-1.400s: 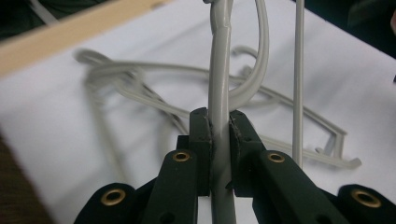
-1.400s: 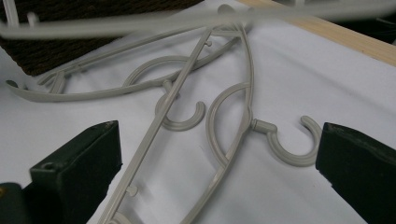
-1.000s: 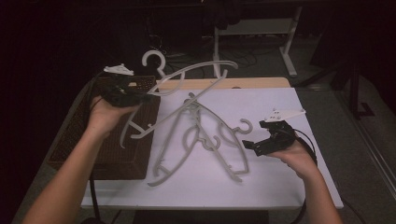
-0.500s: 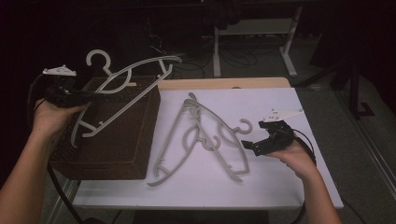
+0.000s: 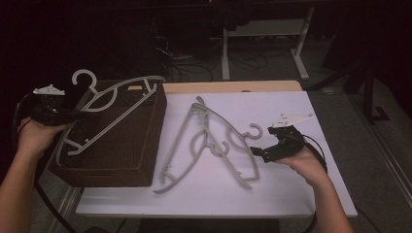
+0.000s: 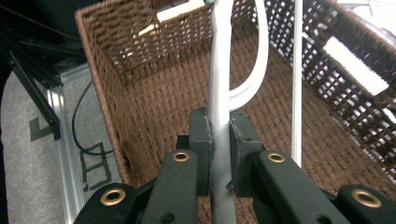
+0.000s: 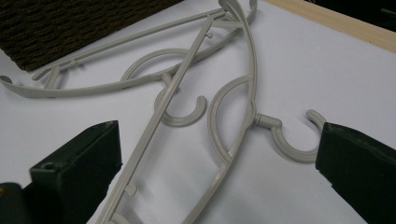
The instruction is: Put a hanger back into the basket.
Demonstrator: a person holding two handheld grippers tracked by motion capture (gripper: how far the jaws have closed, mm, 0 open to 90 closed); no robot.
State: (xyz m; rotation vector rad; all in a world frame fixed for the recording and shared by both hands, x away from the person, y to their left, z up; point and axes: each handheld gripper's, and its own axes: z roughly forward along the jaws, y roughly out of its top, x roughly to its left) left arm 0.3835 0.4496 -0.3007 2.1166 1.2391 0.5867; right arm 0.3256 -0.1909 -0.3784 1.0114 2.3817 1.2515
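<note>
Hanger (image 5: 109, 109) over basket (image 5: 141, 145), clamped at its arm in my left gripper (image 6: 219, 140). Light, stiff, slick plastic, so I grip the flat bar. Right gripper (image 5: 257, 153) gapes beside the table hangers (image 5: 209, 141).

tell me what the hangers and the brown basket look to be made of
Hangers: likely moulded plastic, matte pale grey, with one-piece hooks and small moulded pegs. Basket: seemingly woven wicker or rattan, dark brown, with an open weave whose gaps let light through its walls.
</note>
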